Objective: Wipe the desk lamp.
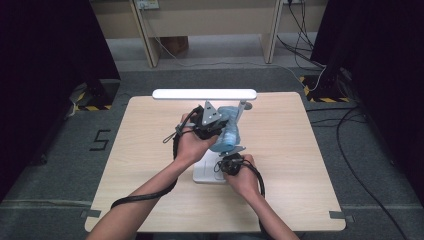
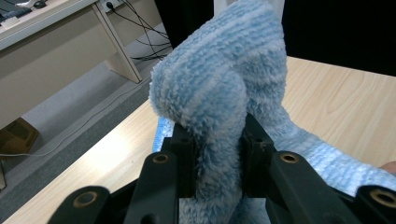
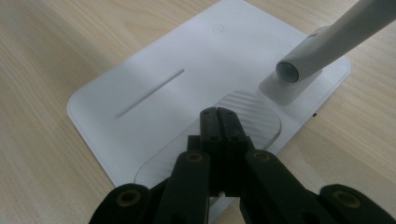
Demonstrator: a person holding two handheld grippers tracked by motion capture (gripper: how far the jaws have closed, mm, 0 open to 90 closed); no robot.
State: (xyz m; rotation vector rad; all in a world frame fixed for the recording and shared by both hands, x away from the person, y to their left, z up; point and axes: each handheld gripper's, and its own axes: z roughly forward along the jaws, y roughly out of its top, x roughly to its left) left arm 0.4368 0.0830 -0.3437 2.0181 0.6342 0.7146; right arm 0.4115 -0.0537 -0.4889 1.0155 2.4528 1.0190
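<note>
We note a light wooden rectangular table [image 1: 280, 150] standing on grey carpet floor [image 1: 50, 165]. Directly on it, near the middle and toward the person's side, we see the flat white rectangular plastic base of a desk lamp [image 3: 154, 88], with rounded corners, a thin slot and a ribbed patch on its top face. A white tubular stem [image 3: 327, 37] rises from a socket at one corner of the base

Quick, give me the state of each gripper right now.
Left gripper: closed on the fluffy blue cloth.
Right gripper: closed, holding nothing, its tips over the white lamp base.
</note>
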